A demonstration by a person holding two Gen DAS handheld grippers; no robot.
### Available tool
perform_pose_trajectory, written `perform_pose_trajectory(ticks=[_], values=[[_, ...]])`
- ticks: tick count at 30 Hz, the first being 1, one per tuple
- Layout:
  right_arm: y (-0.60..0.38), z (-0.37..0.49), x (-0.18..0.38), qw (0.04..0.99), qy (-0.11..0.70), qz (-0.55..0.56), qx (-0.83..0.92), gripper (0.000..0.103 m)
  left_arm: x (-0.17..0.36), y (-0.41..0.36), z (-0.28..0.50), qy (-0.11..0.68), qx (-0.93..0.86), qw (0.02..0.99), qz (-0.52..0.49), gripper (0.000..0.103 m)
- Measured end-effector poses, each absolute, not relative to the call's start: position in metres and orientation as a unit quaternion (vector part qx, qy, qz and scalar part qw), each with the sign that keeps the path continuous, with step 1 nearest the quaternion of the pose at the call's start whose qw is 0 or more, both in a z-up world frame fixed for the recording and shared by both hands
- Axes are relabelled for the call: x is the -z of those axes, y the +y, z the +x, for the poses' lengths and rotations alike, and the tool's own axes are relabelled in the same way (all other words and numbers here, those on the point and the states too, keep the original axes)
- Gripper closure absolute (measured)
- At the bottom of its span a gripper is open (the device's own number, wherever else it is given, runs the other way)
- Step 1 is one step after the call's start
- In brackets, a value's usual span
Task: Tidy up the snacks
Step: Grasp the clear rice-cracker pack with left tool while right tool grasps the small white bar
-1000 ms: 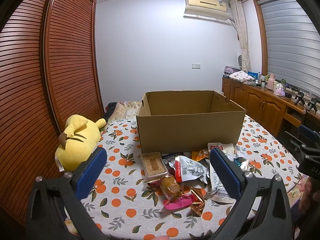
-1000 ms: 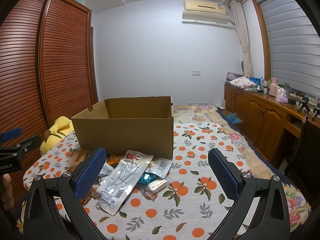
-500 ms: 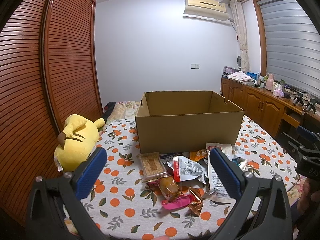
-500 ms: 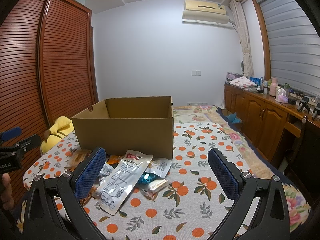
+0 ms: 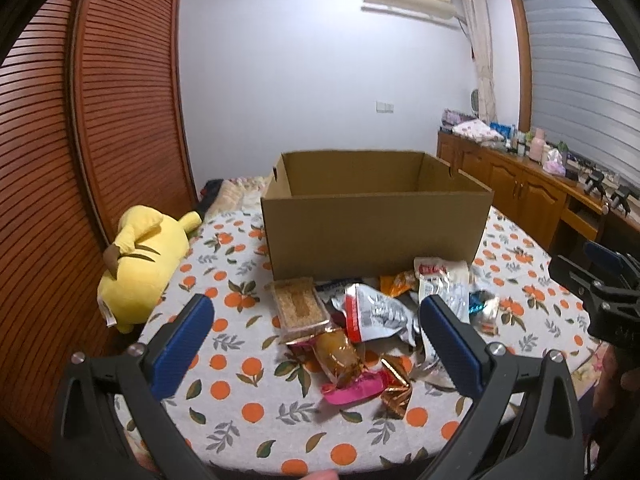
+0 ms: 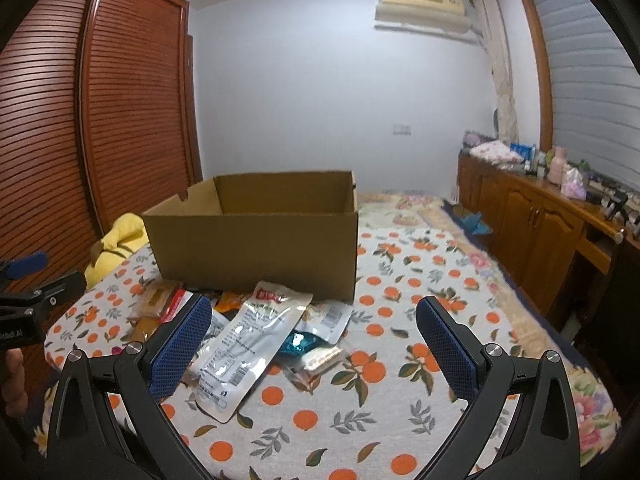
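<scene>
An open cardboard box [image 5: 376, 224] [image 6: 256, 248] stands on the orange-print tablecloth [image 5: 240, 396]. In front of it lies a pile of snack packets: a clear-wrapped biscuit bar [image 5: 298, 308], a silver and red pouch [image 5: 374, 316], a pink wrapper [image 5: 354, 392], a gold wrapper [image 5: 396, 394]. A long white pouch [image 6: 250, 340] and a teal candy [image 6: 300, 342] show in the right wrist view. My left gripper [image 5: 316, 344] hangs open just short of the pile. My right gripper [image 6: 314, 344] is open too, above the pouches, nothing between its fingers.
A yellow plush toy [image 5: 140, 256] lies at the table's left edge beside the slatted wardrobe [image 5: 80, 140]. A wooden sideboard [image 6: 540, 224] with bottles runs along the right wall. Bare tablecloth [image 6: 420, 280] lies right of the box.
The left wrist view has shifted slightly, the box and snacks sliding a little left. The right gripper has barely moved. Both stay open.
</scene>
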State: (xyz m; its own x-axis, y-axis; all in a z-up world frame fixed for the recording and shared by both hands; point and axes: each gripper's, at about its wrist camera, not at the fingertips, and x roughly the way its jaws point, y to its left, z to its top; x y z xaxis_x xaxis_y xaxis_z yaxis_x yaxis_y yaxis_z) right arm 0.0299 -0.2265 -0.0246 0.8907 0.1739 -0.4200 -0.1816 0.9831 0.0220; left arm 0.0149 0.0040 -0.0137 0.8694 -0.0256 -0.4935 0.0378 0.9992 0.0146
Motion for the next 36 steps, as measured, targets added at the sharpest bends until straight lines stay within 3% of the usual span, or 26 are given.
perform_pose_trajectory(ticks=[17,20,28,36], values=[[-0.236,0.084,0.058,0.944,0.3,-0.035,-0.133,0.001,0.036,0.027,0.05,0.317,0.05,0.947,0.037,0.0],[-0.232,0.093,0.065,0.936,0.316,-0.051,-0.15,0.004,0.037,0.036,0.058,0.326,0.052,0.943,0.034,0.0],[-0.22,0.115,0.095,0.901,0.377,-0.104,-0.187,0.03,0.046,0.055,0.082,0.346,0.053,0.936,0.029,0.0],[-0.218,0.132,0.112,0.887,0.408,-0.109,-0.186,0.031,0.063,0.063,0.106,0.37,0.054,0.927,0.01,0.0]])
